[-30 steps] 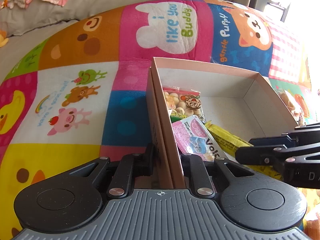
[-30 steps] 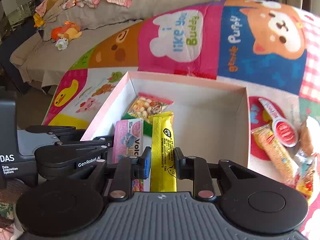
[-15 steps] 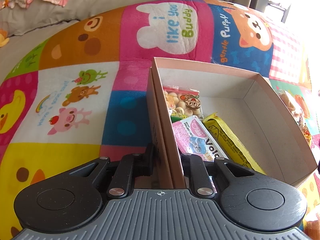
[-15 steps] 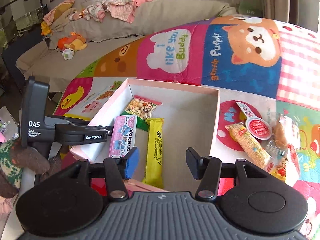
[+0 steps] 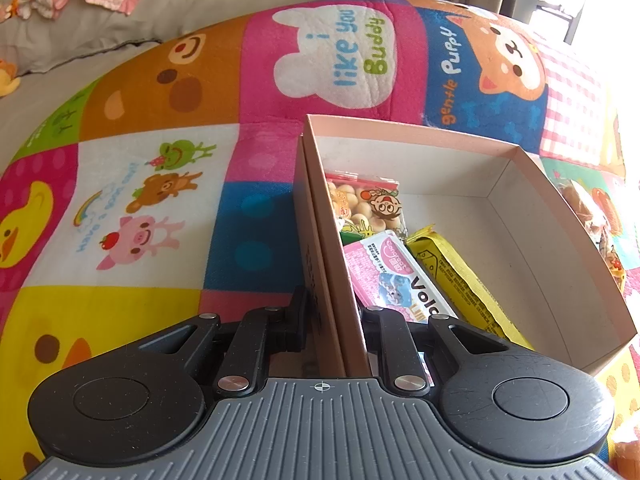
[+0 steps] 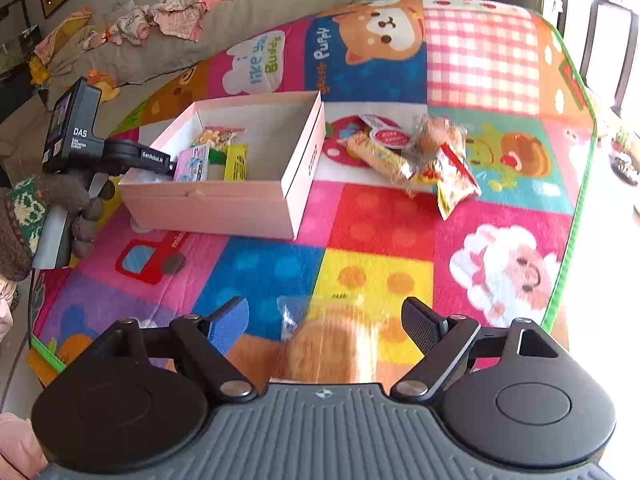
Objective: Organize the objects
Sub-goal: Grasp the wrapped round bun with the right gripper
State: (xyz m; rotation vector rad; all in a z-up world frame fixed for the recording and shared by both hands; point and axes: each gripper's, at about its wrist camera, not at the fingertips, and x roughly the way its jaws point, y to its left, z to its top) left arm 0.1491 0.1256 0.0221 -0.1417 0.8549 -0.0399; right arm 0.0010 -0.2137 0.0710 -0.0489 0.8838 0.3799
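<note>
On the play mat (image 6: 380, 216), pink box (image 6: 224, 204) long axis crosswise, left gripper (image 5: 332, 320) clamping its wall, right gripper (image 6: 320, 320) opening, empty.

your left claw (image 6: 170, 166) is black with white lettering; your glove (image 6: 36, 216) is brown knit, patterned green and cream.

Open room in the right half of the box (image 5: 520, 248). Snacks (image 5: 384, 248) crowding its left side. Wrapped bun (image 6: 332, 344) between the opening right fingers (image 6: 420, 320).

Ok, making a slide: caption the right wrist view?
Right gripper opening over a wrapped bun; left gripper holds the box.
</note>
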